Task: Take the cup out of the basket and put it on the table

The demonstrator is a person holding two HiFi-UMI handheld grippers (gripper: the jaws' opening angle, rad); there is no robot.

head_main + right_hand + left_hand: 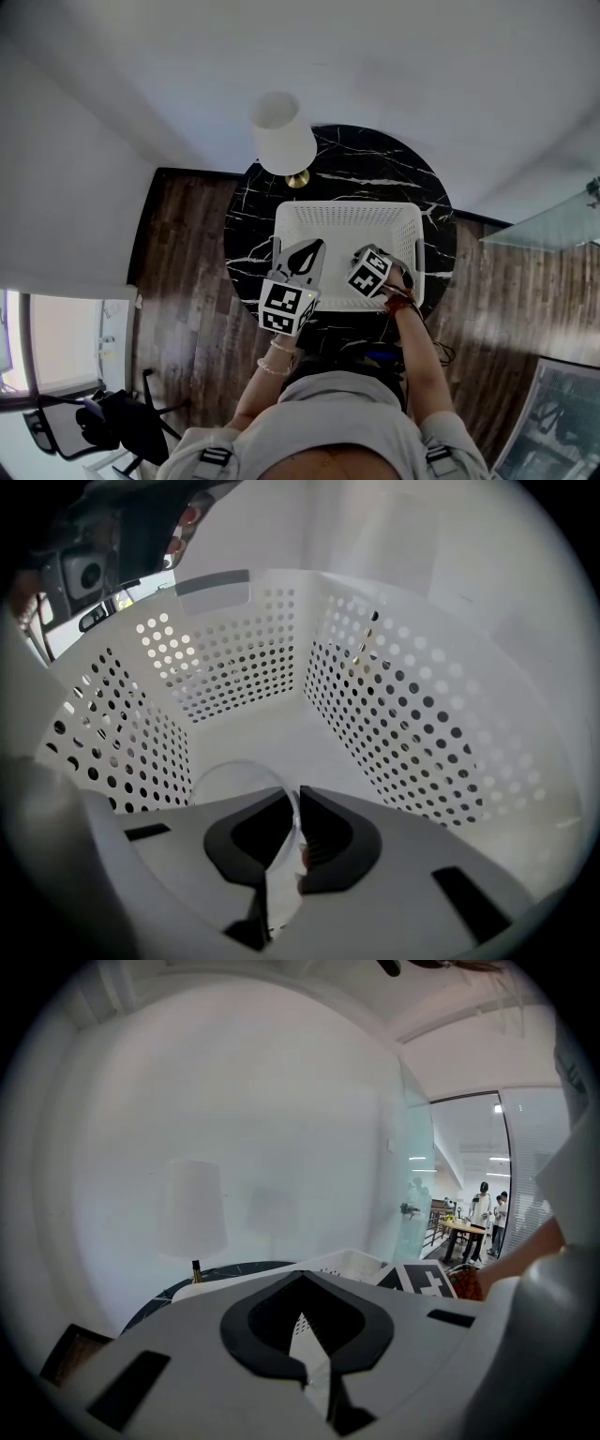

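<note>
Plain white wall (375,56) across the top, bright and evenly lit. Below it, dark wood floor (187,262) wraps a round black marble table (375,169), and a white-shaded lamp (283,139) stands at its far edge. Glass partition (553,225) off to the right, black chair (103,417) by the window (56,342) lower left.

This appeared to be an office lounge corner. Plain white walls (394,66) met a dark wood-plank floor (187,281). A round black marble table (253,234) carried a white-shaded brass lamp (283,136) at its 11 o'clock edge. A black chair (103,417) stood at 8 o'clock and a glass partition (553,225) at 3 o'clock. In the left gripper view, people (484,1206) stood round a wooden table (464,1230) beyond the glass.
</note>
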